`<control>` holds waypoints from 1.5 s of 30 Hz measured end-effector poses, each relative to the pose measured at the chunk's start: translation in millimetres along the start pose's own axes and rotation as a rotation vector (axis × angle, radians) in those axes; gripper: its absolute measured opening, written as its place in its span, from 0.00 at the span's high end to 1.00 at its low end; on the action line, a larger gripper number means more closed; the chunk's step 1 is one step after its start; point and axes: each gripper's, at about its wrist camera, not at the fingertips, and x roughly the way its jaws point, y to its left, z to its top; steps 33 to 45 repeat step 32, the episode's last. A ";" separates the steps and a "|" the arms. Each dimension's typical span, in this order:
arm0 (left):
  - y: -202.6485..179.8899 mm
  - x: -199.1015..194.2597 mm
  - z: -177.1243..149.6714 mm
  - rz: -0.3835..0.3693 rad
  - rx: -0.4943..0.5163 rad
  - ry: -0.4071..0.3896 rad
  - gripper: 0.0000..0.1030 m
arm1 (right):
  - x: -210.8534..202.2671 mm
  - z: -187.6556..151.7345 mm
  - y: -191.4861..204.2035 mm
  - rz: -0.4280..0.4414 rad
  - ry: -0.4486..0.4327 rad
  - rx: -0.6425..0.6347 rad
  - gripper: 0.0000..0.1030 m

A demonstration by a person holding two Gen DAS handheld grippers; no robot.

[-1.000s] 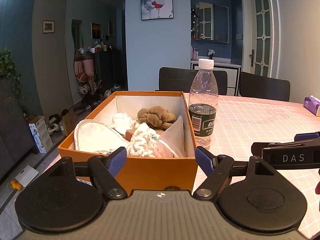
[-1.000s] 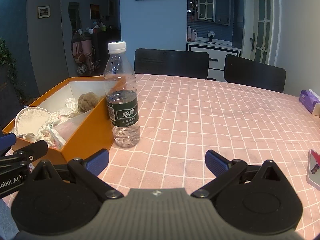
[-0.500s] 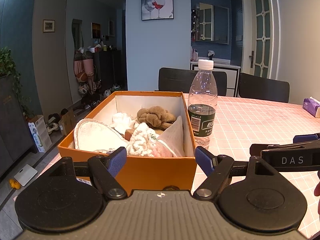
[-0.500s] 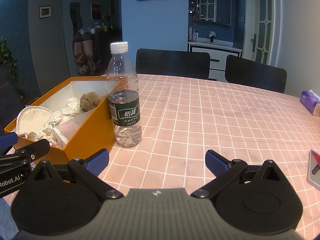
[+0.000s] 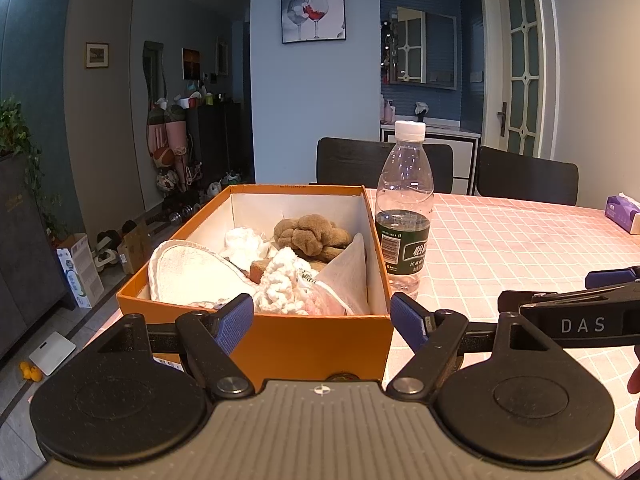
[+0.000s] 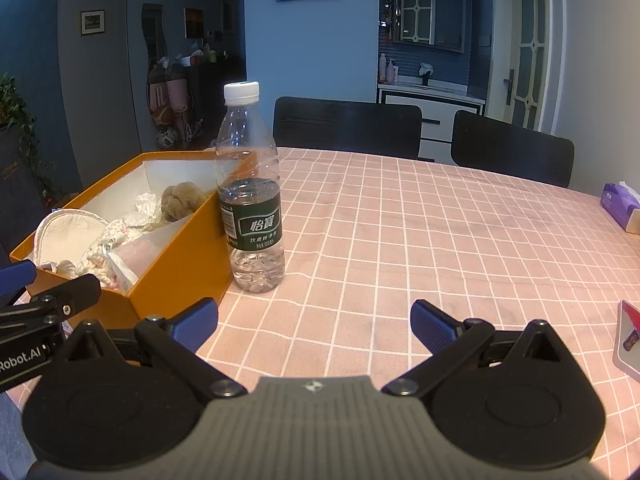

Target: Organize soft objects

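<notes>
An orange box (image 5: 304, 344) (image 6: 180, 256) stands at the table's left end, holding soft things: a brown plush toy (image 5: 310, 236) (image 6: 180, 200), a white slipper (image 5: 192, 272) (image 6: 68, 232), white knitted fabric (image 5: 280, 284) and a pale pouch (image 5: 348, 276). My left gripper (image 5: 322, 322) hovers open just before the box's near wall, nothing between its blue pads. My right gripper (image 6: 314, 326) is open too, over bare tablecloth to the right of the box. Each gripper's finger shows at the edge of the other's view.
A water bottle (image 5: 405, 216) (image 6: 250, 192) with a green label stands against the box's right side. The pink checked tablecloth (image 6: 440, 240) stretches right. A purple tissue pack (image 6: 620, 208) lies far right, a white-and-red card (image 6: 628, 336) near right. Two dark chairs stand behind the table.
</notes>
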 end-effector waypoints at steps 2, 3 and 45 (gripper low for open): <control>0.2 0.1 -0.1 -0.003 -0.006 -0.001 0.11 | 0.2 -0.3 -0.2 0.002 0.001 0.000 0.03; 0.3 0.3 0.2 -0.004 -0.007 -0.002 0.11 | 0.3 -0.5 -0.5 0.003 0.001 0.000 0.03; 2.7 -4.4 -1.1 -0.002 -0.007 -0.039 0.12 | -0.8 -0.9 -1.3 0.009 -0.001 -0.012 0.03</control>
